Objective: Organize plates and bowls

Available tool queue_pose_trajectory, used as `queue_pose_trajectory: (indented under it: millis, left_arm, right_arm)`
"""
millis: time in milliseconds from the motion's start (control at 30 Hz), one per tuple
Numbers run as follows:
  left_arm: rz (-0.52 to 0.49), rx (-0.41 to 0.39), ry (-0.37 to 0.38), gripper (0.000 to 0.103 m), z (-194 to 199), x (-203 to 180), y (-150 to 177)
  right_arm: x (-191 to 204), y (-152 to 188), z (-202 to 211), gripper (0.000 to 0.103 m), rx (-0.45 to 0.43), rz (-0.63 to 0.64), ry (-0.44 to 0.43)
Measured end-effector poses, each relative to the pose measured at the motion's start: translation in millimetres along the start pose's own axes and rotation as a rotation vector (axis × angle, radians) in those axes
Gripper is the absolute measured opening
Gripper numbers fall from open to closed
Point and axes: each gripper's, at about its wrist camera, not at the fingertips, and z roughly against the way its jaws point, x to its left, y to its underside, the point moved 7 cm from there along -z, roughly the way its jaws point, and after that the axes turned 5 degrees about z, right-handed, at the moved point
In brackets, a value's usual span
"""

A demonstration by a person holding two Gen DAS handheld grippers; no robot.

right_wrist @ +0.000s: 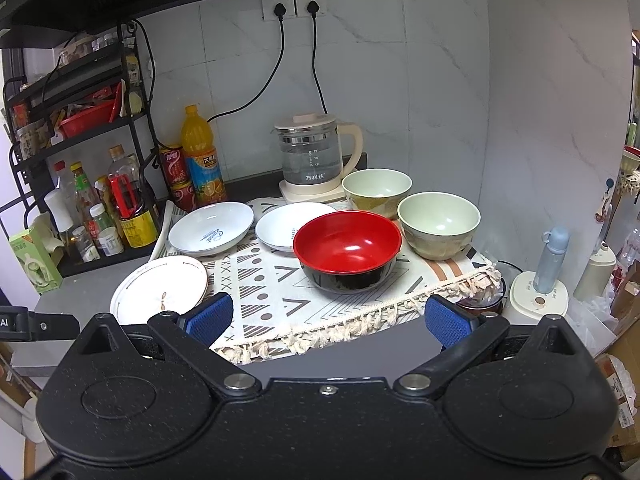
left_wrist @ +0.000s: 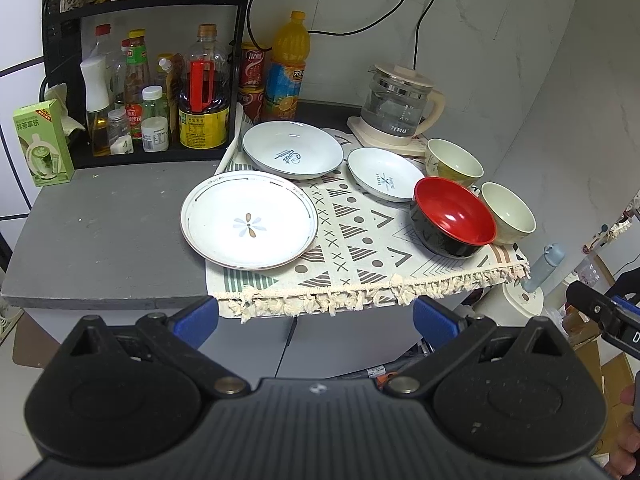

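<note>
Holding both grippers wide apart and empty, we are hovering short of the patterned cloth (left_wrist: 360,240). Ahead of the left gripper (left_wrist: 316,316), the flower plate (left_wrist: 248,224) is lying nearest, half on the cloth, with the script plate (left_wrist: 292,150) beyond it. Ahead of the right gripper (right_wrist: 328,318), the red bowl (right_wrist: 347,250) is sitting closest, touching the small plate (right_wrist: 286,226) behind it; two pale green bowls (right_wrist: 438,224) are standing right, before the kettle (right_wrist: 312,156).

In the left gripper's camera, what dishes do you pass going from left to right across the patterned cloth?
Flower plate → white plate with blue writing → small white plate → red and black bowl → cream bowl.
</note>
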Motion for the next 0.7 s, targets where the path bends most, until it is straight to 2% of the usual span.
queue_pose_trajectory:
  millis: [700]
  left_arm:
    - [-0.001, -0.001, 0.018, 0.102, -1, -11, 2]
  right_arm:
    - [-5, 1, 2, 0.103, 0.000, -0.006, 0.012]
